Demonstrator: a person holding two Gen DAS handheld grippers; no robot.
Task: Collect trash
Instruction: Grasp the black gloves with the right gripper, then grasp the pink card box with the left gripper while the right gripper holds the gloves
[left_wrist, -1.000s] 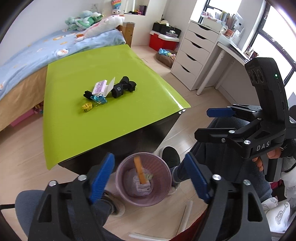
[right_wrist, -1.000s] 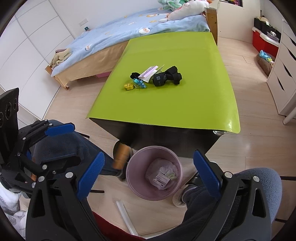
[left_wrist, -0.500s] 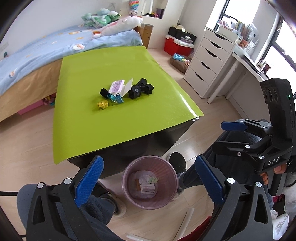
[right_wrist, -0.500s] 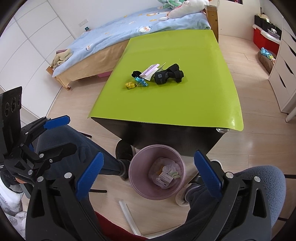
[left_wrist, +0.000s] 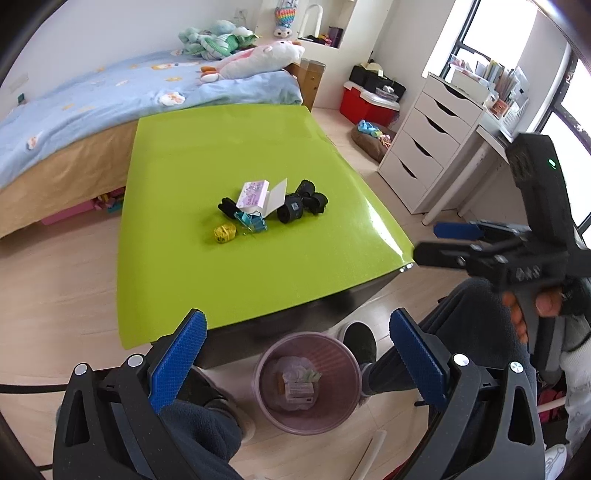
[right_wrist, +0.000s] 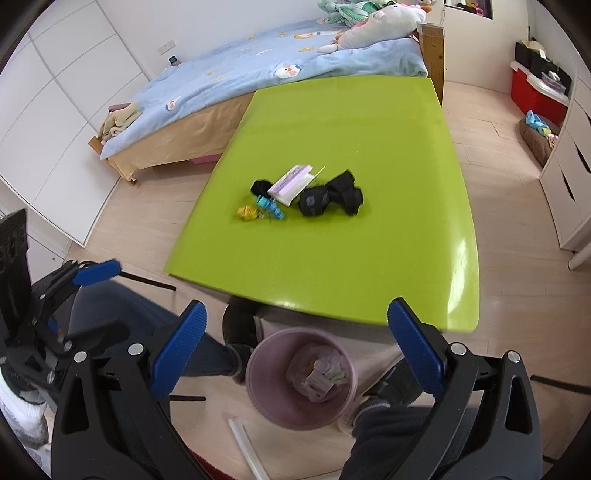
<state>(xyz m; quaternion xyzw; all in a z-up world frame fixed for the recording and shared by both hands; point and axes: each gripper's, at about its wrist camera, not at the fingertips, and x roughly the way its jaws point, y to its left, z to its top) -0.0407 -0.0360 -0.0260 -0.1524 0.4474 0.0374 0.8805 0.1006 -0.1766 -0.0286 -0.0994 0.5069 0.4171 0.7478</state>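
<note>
A pink waste bin stands on the floor at the near edge of a lime-green table and holds several bits of trash. On the table lie a purple-and-white open box, a black bundle, a blue item and a yellow crumpled piece. My left gripper is open and empty above the bin. My right gripper is open and empty too; it also shows at the right of the left wrist view.
A bed with a blue cover and plush toys lies behind the table. A white drawer unit and a red box stand at the right. The person's legs flank the bin. A white strip lies on the floor.
An orange piece seen standing in the bin a second ago now lies inside it. Both grippers have risen and tilted toward the table, and the left one has opened wider.
</note>
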